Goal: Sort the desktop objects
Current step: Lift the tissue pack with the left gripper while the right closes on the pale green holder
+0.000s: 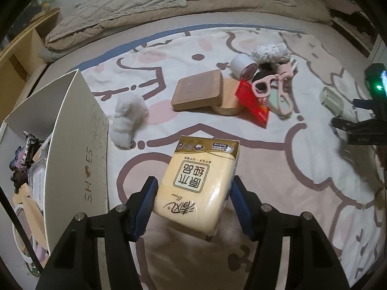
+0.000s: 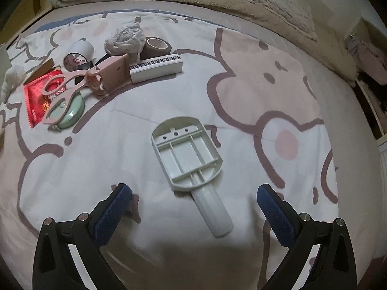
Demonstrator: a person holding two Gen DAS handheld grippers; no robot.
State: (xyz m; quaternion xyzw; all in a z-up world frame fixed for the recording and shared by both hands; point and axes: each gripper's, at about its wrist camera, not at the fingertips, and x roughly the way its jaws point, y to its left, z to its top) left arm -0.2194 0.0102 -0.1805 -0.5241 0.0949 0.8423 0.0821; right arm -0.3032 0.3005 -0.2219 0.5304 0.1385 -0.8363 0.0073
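Observation:
My left gripper (image 1: 192, 194) is shut on a yellow tissue pack (image 1: 198, 181) and holds it above the bed sheet, just right of a white shoe box (image 1: 75, 149) that holds several items. My right gripper (image 2: 193, 198) is open and empty, its fingers on either side of the handle of a pale plastic paddle-shaped tray (image 2: 187, 152) lying on the sheet. A pile lies further back: brown box (image 1: 197, 93), tape roll (image 1: 243, 66), red packet (image 1: 252, 104), pink scissors (image 2: 72, 89), green round case (image 2: 71, 113), white brush (image 2: 156, 68), yarn ball (image 2: 125, 38).
A white rolled sock (image 1: 127, 120) lies near the shoe box. A beige quilt (image 1: 145, 4) lies along the back of the bed. A wooden shelf (image 1: 17, 53) stands at the left. The right gripper's body (image 1: 370, 111) shows at the right edge of the left wrist view.

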